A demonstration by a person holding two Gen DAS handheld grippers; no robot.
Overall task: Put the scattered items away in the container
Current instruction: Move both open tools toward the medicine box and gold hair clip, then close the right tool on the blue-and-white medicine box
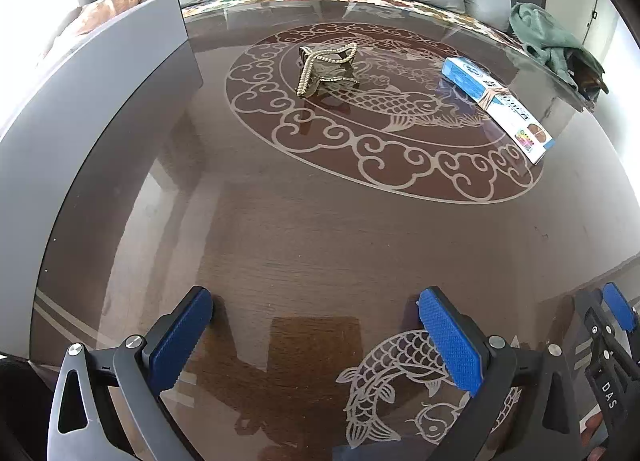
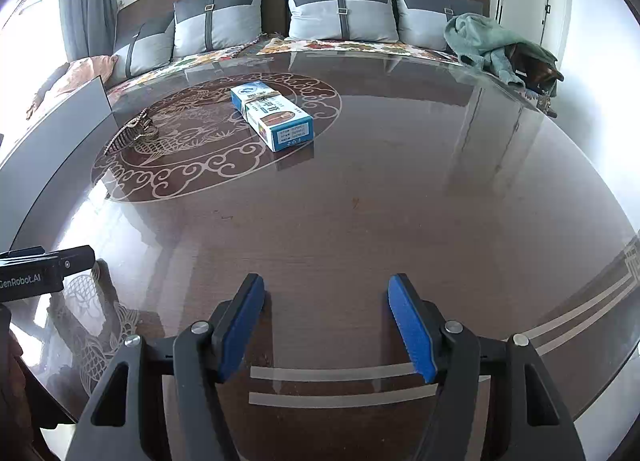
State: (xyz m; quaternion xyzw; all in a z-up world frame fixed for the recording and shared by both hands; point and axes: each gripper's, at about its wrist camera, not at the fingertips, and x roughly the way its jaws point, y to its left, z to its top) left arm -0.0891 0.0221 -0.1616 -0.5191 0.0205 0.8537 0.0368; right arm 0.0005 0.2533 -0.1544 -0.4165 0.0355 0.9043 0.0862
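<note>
Both the left claw [image 1: 314, 335] and right claw [image 2: 326, 325] are held released, nothing grasped, so no item is judged collected yet. The box [image 2: 272, 119] is seen at eleven o'clock on the desk [image 2: 360, 221], the beaded clip [image 1: 326, 69] at twelve; a reach is called for next.

You have two grippers, the left gripper [image 1: 316, 325] and the right gripper [image 2: 326, 321]. On one table [image 2: 360, 221] you can see one box [image 2: 272, 117], one beaded hair clip [image 1: 326, 69] and one gray container [image 1: 100, 101]. Behind sit four cushions [image 2: 340, 13] and one green cloth [image 2: 492, 41].
</note>
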